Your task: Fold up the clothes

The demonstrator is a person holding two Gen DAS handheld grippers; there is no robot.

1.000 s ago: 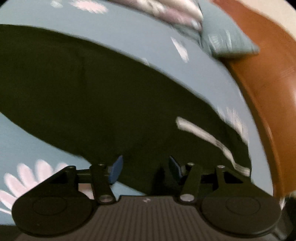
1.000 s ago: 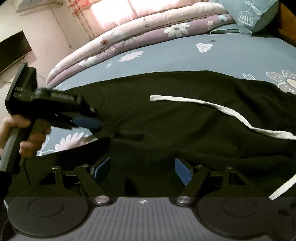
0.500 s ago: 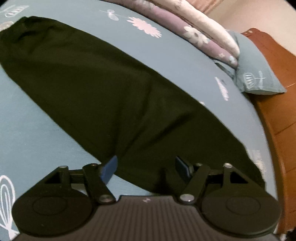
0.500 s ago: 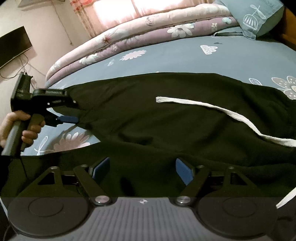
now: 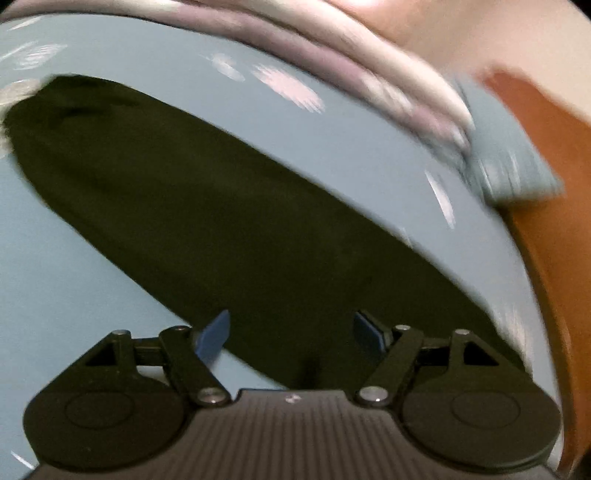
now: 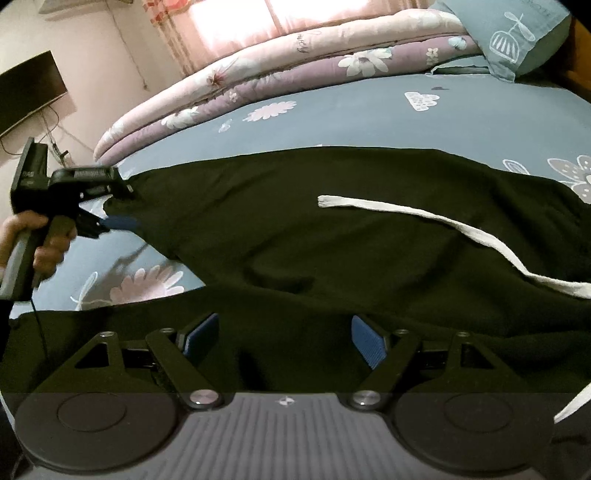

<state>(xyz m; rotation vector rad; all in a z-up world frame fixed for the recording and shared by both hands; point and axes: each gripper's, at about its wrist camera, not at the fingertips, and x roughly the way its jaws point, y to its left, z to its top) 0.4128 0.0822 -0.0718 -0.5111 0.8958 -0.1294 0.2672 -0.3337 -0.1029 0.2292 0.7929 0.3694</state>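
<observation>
Lying spread across the bed (image 6: 332, 122), black garment (image 6: 332, 240) covers most of the blue flowered sheet, one long section running out toward the left end, wrinkles near the middle. White drawstring (image 6: 424, 218) rests on top of the cloth, loose end pointing left, other end trailing off right.

Left hand-held gripper (image 6: 122, 206), held by a person's hand (image 6: 40, 240), sits at the far left end of the garment; in the right wrist view its blue lower finger lies against the cloth edge, top finger above it. Jaws have just been opening. In its own view the left hand-held gripper (image 5: 291, 332) shows blue pads apart, black cloth below and between them, pads not pressing it. That view is motion-blurred.

Right hand-held gripper (image 6: 284, 339) is over the near edge of the garment, jaws wide apart, cloth under the gap, nothing clamped.

Folded quilts (image 6: 295, 70), pink and purple, are stacked along the far side of the bed. Blue-grey pillow (image 6: 517, 33) at far right corner, wooden headboard (image 5: 546, 184) beside it. Dark TV (image 6: 29, 88) on the wall at left.
</observation>
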